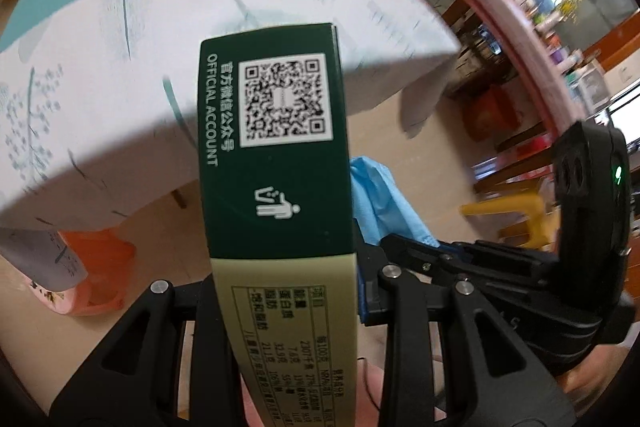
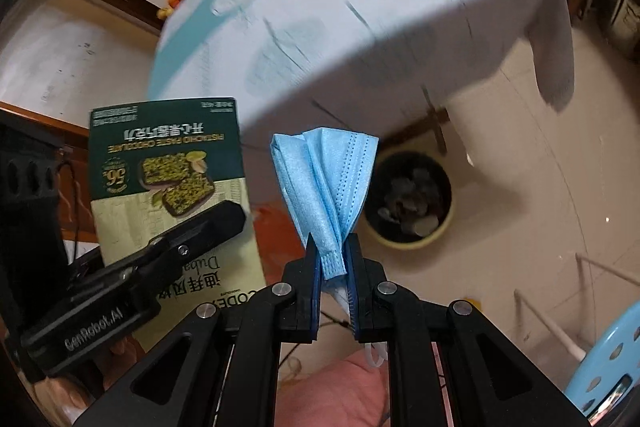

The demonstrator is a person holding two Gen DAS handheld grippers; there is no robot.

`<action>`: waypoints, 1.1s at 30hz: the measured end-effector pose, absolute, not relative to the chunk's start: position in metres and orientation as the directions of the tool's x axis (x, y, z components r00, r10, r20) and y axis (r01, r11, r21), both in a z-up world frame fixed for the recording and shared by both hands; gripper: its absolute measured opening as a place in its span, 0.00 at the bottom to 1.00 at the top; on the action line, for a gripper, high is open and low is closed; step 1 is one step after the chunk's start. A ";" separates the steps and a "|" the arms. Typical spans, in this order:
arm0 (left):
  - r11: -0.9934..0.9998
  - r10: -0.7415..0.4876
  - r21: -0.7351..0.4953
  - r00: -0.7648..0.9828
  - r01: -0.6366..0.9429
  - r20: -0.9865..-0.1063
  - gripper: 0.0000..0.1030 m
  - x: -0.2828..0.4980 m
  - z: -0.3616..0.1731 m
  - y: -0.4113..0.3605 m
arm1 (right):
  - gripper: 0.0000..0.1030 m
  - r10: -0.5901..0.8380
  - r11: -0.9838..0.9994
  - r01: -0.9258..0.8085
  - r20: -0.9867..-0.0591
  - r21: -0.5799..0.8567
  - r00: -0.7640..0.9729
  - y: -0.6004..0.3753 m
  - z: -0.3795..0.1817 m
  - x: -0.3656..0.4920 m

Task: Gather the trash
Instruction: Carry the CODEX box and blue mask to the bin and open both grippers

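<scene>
Your left gripper (image 1: 276, 291) is clamped on the chocolate box (image 1: 272, 147), jaws pressed against its two broad faces, narrow QR-code side facing the camera. The box stands up out of the fingers, in the air in front of the table (image 1: 120, 87) edge.

Your right gripper (image 2: 334, 267) is pinched tight on the crumpled blue face mask (image 2: 326, 179), jaws nearly together with only the mask's bunched end between them. The mask fans upward from the fingertips; a white ear loop hangs below the jaws.

In the right wrist view the box sits just left of the mask, both held off the table, below its near edge. The bin (image 2: 428, 239) is on the floor under the table edge, just right of the mask, with some trash inside. A blue stool (image 2: 612, 355) stands further right of the bin.
</scene>
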State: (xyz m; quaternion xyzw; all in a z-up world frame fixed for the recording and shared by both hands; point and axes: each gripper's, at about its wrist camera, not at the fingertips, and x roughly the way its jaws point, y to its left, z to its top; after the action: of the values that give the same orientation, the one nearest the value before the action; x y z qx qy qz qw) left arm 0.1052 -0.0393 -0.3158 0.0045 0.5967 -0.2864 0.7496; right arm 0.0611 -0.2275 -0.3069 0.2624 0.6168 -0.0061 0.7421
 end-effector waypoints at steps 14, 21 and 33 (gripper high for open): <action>0.882 -0.273 -0.161 0.202 0.444 -0.941 0.27 0.100 -0.550 -0.074 | 0.11 0.324 0.856 0.377 -0.935 0.354 0.142 -0.264 -0.536 0.044; 0.887 -0.263 -0.142 0.229 0.439 -0.937 0.28 0.121 -0.616 -0.073 | 0.15 0.333 0.858 0.365 -0.932 0.361 0.141 -0.266 -0.613 0.073; 0.924 -0.195 -0.096 0.240 0.369 -0.951 0.68 0.151 -0.671 -0.046 | 0.44 0.344 0.846 0.360 -0.918 0.394 0.197 -0.277 -0.661 0.107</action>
State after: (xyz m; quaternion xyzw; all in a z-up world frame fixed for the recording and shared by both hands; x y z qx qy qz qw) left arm 0.1506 -0.0458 -0.6713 0.0739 0.5897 -0.1799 0.7839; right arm 0.1069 -0.2771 -0.6608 0.2776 0.6336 -0.0055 0.7221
